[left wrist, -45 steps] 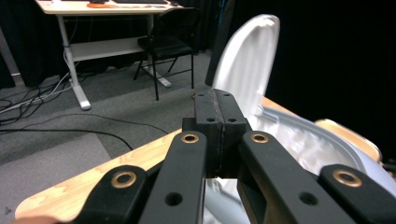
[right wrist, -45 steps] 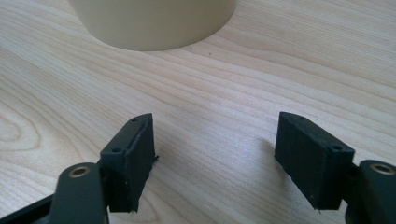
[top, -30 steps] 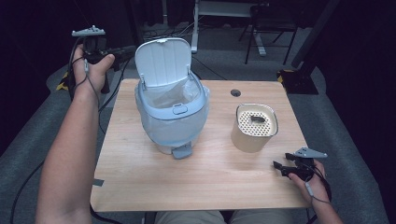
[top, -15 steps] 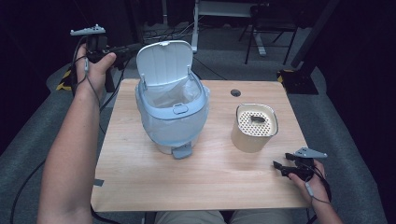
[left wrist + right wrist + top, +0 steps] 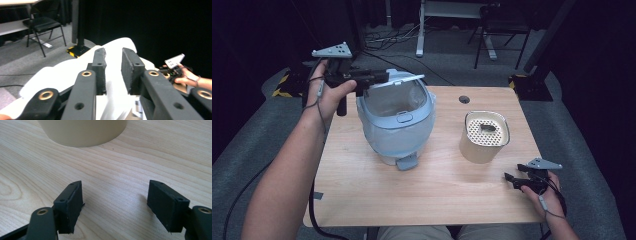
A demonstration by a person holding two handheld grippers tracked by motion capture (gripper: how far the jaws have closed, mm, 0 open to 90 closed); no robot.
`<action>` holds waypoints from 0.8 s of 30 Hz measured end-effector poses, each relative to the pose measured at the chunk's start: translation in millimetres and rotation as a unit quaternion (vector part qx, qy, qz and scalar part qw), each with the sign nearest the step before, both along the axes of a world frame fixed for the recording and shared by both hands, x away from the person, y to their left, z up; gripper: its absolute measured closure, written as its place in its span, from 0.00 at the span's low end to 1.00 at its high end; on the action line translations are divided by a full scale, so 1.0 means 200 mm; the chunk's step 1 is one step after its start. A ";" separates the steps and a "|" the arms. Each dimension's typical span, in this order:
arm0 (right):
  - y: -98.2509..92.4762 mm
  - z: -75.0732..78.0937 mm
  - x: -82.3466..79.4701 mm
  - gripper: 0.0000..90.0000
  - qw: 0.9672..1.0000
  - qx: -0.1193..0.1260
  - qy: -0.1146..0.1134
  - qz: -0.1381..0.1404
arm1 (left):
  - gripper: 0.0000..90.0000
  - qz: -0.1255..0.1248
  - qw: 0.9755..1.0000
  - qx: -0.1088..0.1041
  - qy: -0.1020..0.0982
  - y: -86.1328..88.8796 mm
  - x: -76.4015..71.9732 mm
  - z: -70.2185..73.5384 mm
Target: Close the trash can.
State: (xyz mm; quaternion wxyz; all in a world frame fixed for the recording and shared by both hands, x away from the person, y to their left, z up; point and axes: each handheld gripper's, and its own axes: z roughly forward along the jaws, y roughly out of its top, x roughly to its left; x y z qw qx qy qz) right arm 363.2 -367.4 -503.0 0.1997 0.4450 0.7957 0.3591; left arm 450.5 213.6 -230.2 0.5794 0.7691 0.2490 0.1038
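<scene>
A pale blue pedal bin (image 5: 397, 132) with a clear liner stands left of centre on the wooden table (image 5: 432, 195). Its white lid (image 5: 399, 80) tilts low over the opening, almost level. My left gripper (image 5: 374, 80) is at the lid's left edge. Its jaws have just been opening, and in the left gripper view (image 5: 113, 53) the lid (image 5: 62, 75) shows through the narrow gap, with no pad pressing on it. My right gripper (image 5: 510, 180) rests open at the front right, with bare table between its fingers (image 5: 115, 192). A beige perforated-top container (image 5: 484, 137) stands just ahead of it (image 5: 82, 132).
The bin's foot pedal (image 5: 407, 162) sticks out toward me. A cable hole (image 5: 464, 99) is in the table's far edge. Beyond the table are desk legs (image 5: 419, 30), a chair (image 5: 499, 30) and a black-and-yellow stand base (image 5: 527, 85).
My left hand moved right to the bin, and the lid swung down from upright to nearly level. The right hand stayed still.
</scene>
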 end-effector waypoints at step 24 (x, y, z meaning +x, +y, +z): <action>0.00 0.00 0.00 0.32 1.000 0.000 0.000 0.001 | 0.79 0.025 0.995 0.076 0.050 -0.17 -0.09 -0.21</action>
